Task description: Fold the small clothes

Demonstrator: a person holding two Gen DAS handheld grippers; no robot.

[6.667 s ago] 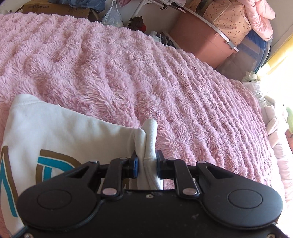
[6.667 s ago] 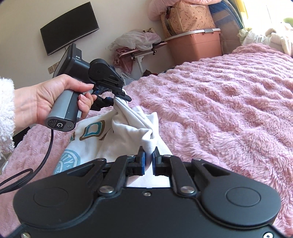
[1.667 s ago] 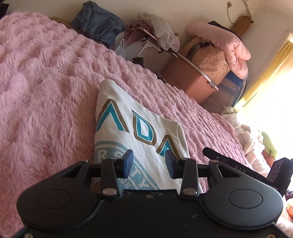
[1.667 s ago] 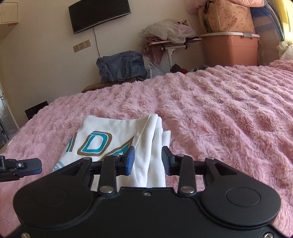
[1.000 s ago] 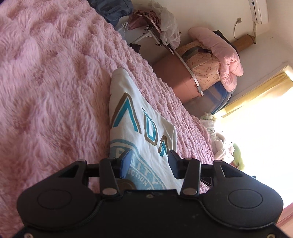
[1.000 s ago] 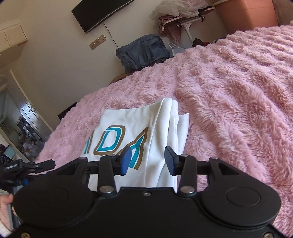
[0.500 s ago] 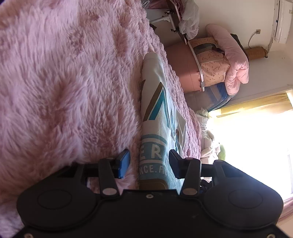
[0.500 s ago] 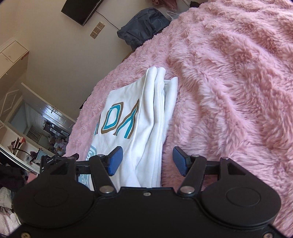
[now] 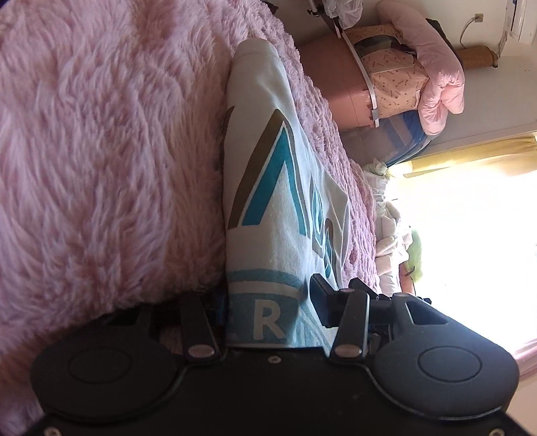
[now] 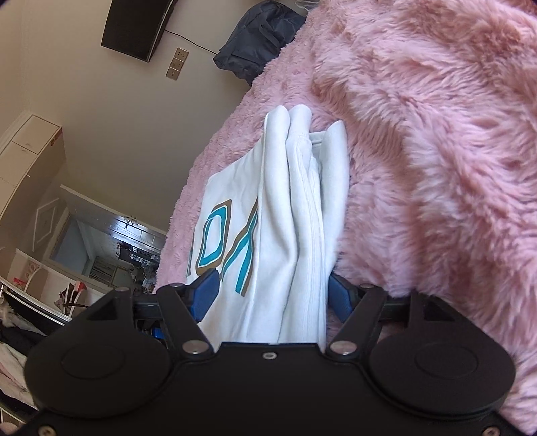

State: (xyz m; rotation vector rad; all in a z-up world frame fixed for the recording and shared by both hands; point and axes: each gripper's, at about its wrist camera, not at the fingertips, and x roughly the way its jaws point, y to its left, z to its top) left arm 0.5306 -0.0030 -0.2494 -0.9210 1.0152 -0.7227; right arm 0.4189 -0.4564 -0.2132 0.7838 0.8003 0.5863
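Left gripper (image 9: 268, 302): jaws apart, straddling the near edge of the folded shirt (image 9: 278, 208); left finger sunk out of sight in the blanket (image 9: 100, 151) pile, right finger (image 9: 322, 295) above the print. Pads not seen pressing on the cloth. Lower centre of the left wrist frame.

Right gripper (image 10: 273, 295): jaws opening, wide apart, shirt's stacked side folds (image 10: 302, 218) between them. Blue pads (image 10: 204, 291) clear of the fabric on the left; on the right, pad just beside the bottom layer, contact hard to tell. Lower centre of the right wrist frame.

Shirt (image 10: 235, 228): white, teal-and-brown lettering, folded flat on the pink fluffy blanket (image 10: 436, 134). Runs from frame bottom up to upper centre in both views. Letter "R" in a teal band right at the left gripper.

Left wrist view, upper right: pink storage bin (image 9: 339, 84) with bedding stacked on top, yellow curtain (image 9: 470, 154), blown-out window at right.

Right wrist view, upper left: wall TV (image 10: 137, 26), outlets (image 10: 177, 63) below it, dark bag (image 10: 258, 40) at top centre; doorway (image 10: 110, 248) at mid left.
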